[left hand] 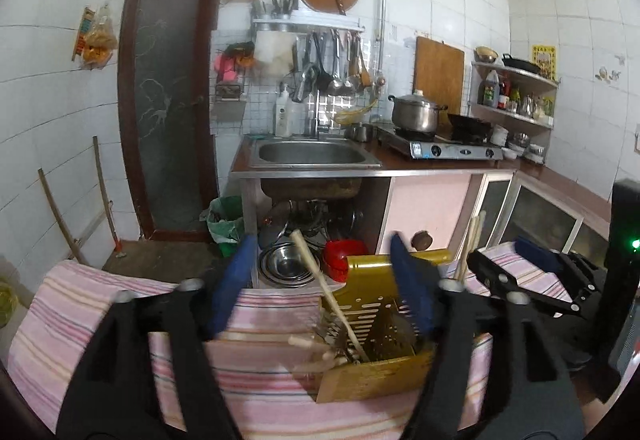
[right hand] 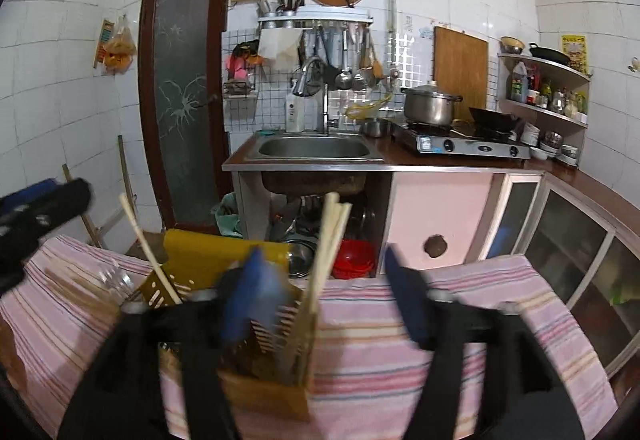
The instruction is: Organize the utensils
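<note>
Because the yellow slotted utensil holder (left hand: 372,324) stands near the front edge of the striped cloth-covered table (left hand: 100,304) with long chopsticks (right hand: 328,240) leaning loosely out of it, it looks top-heavy and easy to knock. The left gripper (left hand: 320,280) and right gripper (right hand: 328,292) both have their jaws spread wide and grip nothing, each with one blue finger close against the holder. A careless sweep could tip it, spilling utensils over the edge.
</note>
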A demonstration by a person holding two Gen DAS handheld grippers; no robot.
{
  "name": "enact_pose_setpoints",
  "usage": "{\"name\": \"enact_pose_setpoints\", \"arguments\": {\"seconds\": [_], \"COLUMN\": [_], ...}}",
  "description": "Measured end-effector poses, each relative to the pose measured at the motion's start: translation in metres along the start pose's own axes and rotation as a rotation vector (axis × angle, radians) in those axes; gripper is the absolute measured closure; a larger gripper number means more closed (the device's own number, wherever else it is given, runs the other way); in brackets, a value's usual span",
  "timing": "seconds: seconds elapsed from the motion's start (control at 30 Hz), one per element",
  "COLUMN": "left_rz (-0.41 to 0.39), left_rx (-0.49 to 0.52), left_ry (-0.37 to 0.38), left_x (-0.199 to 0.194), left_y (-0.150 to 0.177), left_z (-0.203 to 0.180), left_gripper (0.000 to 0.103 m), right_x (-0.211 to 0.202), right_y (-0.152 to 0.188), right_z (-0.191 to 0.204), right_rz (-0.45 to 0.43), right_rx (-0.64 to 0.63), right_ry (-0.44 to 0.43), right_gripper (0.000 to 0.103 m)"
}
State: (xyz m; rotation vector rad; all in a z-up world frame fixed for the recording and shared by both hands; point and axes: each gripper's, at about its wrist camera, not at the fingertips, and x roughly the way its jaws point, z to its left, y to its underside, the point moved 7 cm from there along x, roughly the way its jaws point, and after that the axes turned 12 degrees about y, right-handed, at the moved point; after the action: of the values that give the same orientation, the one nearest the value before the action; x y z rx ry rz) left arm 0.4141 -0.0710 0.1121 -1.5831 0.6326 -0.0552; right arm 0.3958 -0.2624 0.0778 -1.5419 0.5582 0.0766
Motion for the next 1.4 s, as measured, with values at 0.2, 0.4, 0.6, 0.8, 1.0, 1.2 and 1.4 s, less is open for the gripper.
{"name": "enact_pose_setpoints", "arguments": {"seconds": [0.2,0.4,0.6,0.8,1.0,1.2,1.4], "left_rz": [-0.050,-0.012,-0.015,0.011,-0.039,-0.063,-0.115], "left_rx": [-0.007,-0.041,0.003,-0.001,0.064,0.003,-0.012], "left_ry": [-0.034,-0.015,-0.100,-0.127,-0.163,-0.199,-0.204], "left_x": [-0.075,-0.141,-0.190,-0.211,-0.232,-0.241,-0.255], "left_y": [0.009,0.071,0.147,0.202,0.215,0.225,0.225], "left_z": [-0.003,-0.010,-0.021,-0.021,-0.026,-0.011,-0.008], "left_gripper": [0.005,0.005,0.005,0.005,0.005,0.005,0.005], "right_x": [-0.064,-0.138,-0.188,-0.222,-0.240,-0.249,-0.249], "right_y": [0.016,0.078,0.146,0.183,0.195,0.202,0.203], "right_z": [-0.031,-0.045,-0.036,-0.029,-0.023,-0.022,-0.021], "right_rz": [0.016,0.024,0.030,0.000,-0.055,-0.103,-0.101], "right_rx": [0.005,0.016,-0.001,0.011,0.009,0.005,-0.005], "right_ry": [0.011,0.002,-0.016,-0.021,-0.023,-0.002,0.003], "right_gripper": [0.012,0.005,0.004,0.005,0.005,0.005,0.005]}}
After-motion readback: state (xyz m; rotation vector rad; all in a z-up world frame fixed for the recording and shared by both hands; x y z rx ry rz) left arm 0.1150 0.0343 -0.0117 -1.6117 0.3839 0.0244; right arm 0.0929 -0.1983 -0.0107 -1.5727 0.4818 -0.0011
